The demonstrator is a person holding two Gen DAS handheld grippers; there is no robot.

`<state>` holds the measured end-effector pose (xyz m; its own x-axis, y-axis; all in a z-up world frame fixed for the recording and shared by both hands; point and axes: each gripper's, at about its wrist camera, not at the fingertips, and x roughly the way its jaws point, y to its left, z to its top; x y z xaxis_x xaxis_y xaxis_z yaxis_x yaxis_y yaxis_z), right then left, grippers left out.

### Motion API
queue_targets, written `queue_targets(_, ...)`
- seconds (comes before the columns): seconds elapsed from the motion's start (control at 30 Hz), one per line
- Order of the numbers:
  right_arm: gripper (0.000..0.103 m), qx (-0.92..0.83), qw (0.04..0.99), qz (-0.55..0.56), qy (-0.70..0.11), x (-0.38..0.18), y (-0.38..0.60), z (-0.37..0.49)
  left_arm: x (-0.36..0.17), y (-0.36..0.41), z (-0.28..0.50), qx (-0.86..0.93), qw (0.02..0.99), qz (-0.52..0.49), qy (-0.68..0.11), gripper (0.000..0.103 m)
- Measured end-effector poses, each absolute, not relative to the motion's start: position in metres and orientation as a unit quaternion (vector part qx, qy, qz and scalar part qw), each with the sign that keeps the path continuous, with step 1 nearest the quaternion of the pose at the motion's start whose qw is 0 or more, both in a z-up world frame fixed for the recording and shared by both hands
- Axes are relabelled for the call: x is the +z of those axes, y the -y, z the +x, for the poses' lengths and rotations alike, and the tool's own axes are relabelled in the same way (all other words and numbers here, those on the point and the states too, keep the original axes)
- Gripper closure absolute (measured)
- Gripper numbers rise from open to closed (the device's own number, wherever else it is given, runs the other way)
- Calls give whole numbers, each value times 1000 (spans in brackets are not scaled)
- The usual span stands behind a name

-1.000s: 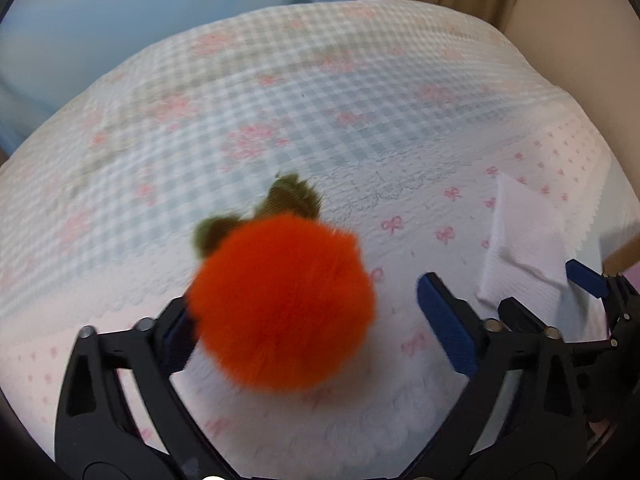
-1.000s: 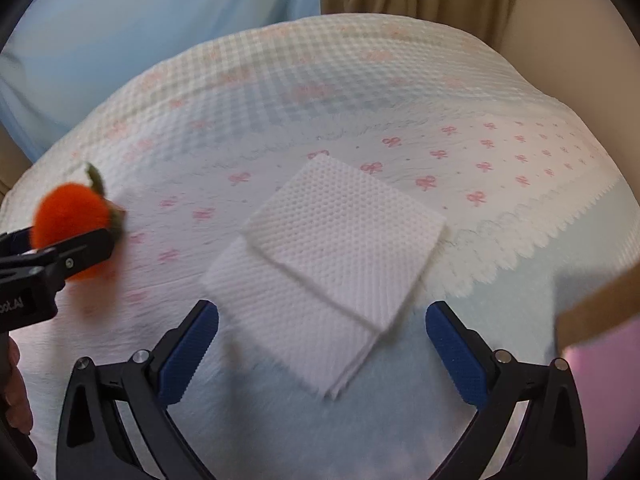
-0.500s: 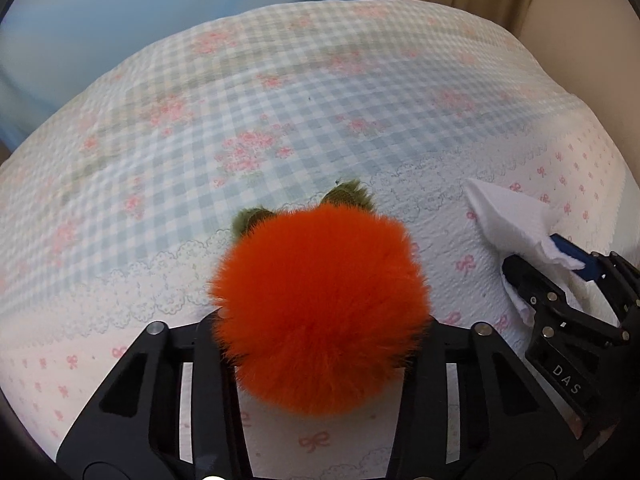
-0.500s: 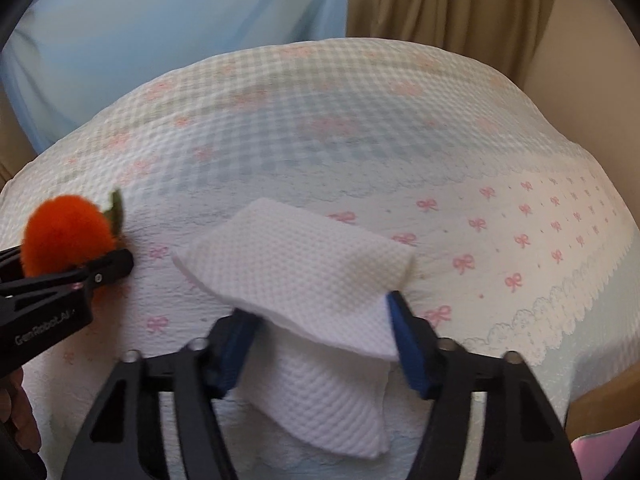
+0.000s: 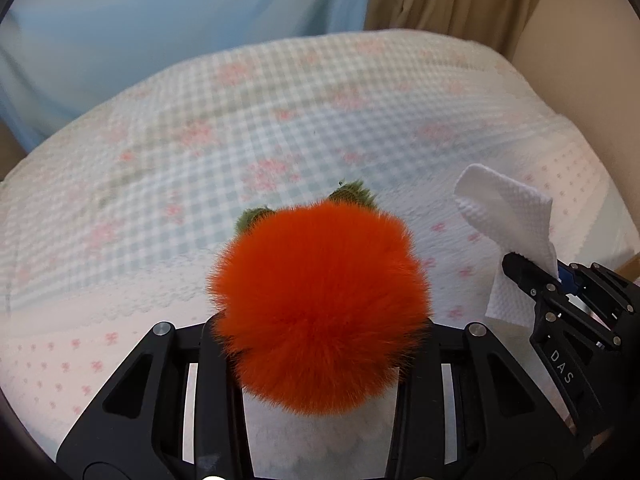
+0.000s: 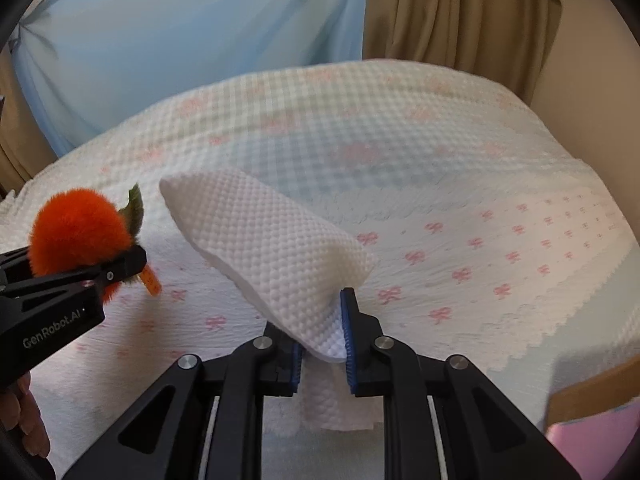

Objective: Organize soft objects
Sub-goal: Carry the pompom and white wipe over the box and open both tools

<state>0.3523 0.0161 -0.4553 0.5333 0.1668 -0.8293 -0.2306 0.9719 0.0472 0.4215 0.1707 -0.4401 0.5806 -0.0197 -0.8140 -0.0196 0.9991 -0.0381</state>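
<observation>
Left wrist view: the left tool (image 5: 320,344) is closed on an orange fluffy pom-pom (image 5: 320,308), which fills the centre of the frame and covers both fingertips; two green leaves (image 5: 352,196) protrude from its far side at 12 o'clock. The pom-pom is held above the bed (image 5: 160,168), whose cover shows a pale blue check with pink flowers in the middle and a white band with pink bows along the near edge. At 3 o'clock the right tool (image 5: 536,276) enters the frame, gripping a white textured cloth (image 5: 508,216); the cloth rises above the tool tip and a fold hangs below it. A blue curtain (image 5: 180,28) and a beige curtain (image 5: 452,0) stand behind the bed. Right wrist view: the right tool (image 6: 320,340) is closed on the white textured cloth (image 6: 264,248), with its blue-padded fingers (image 6: 347,344) pressed against the bunched lower end. The cloth extends up and away toward 11 o'clock, lifted off the bed (image 6: 480,208), and one layer hangs down between the tool arms. At 9 o'clock the left tool (image 6: 124,264) holds the orange fluffy pom-pom (image 6: 80,232), with a green leaf at its upper right and a small orange tag (image 6: 150,280) hanging just below the tool tip. The pom-pom and the cloth are near each other but apart.
</observation>
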Motion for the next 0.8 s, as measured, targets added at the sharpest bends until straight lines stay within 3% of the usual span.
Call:
queue_targets(0.33, 87, 108, 896, -23, -429, -345, 7, 312, -334, -152, 370, 4, 906, -33, -422, 71)
queue_targets(0.8, 87, 55, 907, -3, -417, -190, 94, 233, -206, -68, 284, -55, 909, -48, -411, 71)
